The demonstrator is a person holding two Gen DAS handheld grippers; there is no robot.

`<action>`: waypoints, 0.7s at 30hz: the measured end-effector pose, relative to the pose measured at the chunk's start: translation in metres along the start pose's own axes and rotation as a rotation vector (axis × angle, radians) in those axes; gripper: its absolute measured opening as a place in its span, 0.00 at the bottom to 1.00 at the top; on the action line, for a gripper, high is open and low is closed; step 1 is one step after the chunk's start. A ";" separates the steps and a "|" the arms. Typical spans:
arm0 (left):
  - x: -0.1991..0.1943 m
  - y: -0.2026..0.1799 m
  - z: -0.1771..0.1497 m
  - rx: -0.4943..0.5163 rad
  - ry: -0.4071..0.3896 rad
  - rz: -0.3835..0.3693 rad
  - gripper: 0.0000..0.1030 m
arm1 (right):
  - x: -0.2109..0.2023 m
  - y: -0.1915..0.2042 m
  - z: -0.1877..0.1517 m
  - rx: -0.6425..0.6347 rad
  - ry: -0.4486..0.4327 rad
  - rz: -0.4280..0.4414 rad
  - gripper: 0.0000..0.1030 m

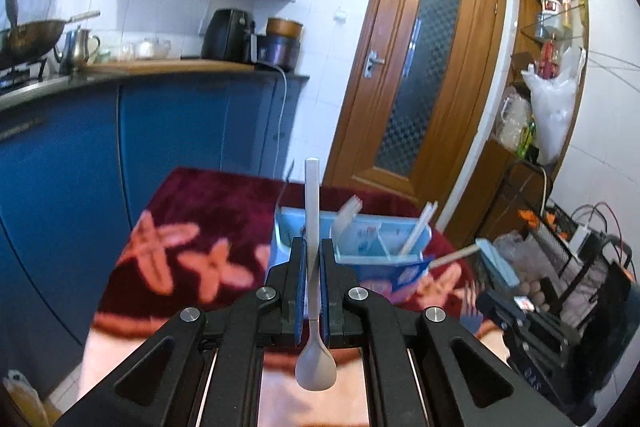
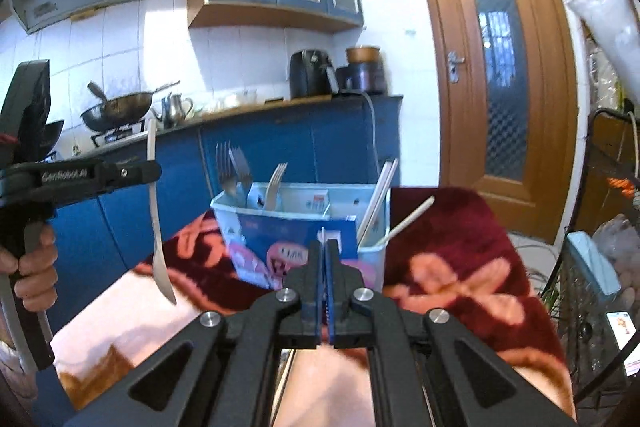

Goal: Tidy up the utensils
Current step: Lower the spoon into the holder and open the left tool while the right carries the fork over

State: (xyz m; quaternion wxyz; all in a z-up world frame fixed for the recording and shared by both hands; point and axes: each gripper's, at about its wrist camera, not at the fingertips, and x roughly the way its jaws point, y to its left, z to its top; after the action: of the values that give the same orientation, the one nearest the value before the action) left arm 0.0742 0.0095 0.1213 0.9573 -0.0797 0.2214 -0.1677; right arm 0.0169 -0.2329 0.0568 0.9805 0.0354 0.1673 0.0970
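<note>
Spoon (image 1: 312,267) hangs bowl-down, clamped in my left fingers (image 1: 301,267), ready for the organizer box (image 2: 296,223). My right fingers (image 2: 313,271) are clenched, apparently on nothing.

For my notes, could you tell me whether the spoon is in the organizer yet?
Out: the left claw holds the spoon upright, beside the organizer.

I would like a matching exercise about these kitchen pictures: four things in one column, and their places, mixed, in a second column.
Things:
1. spoon
2. forks
3. wok
4. air fryer

Places:
A. on the stove
B. standing in the blue organizer box
C. on the counter, left of the door
D. clamped in the left gripper

Pairs: 1-D, 2-B, 3-A, 4-C
</note>
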 end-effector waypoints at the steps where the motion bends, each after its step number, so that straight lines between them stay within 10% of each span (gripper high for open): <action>1: 0.000 -0.001 0.005 0.004 -0.019 0.008 0.06 | -0.001 0.000 0.002 0.001 -0.012 -0.007 0.02; 21: 0.054 0.001 0.040 -0.014 -0.253 0.054 0.06 | -0.012 -0.013 0.039 -0.017 -0.158 -0.117 0.02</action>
State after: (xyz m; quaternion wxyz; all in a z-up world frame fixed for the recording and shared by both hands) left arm 0.1386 -0.0054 0.1350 0.9812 -0.1008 0.1020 -0.1289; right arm 0.0209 -0.2495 0.0964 0.9949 0.0248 0.0905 0.0378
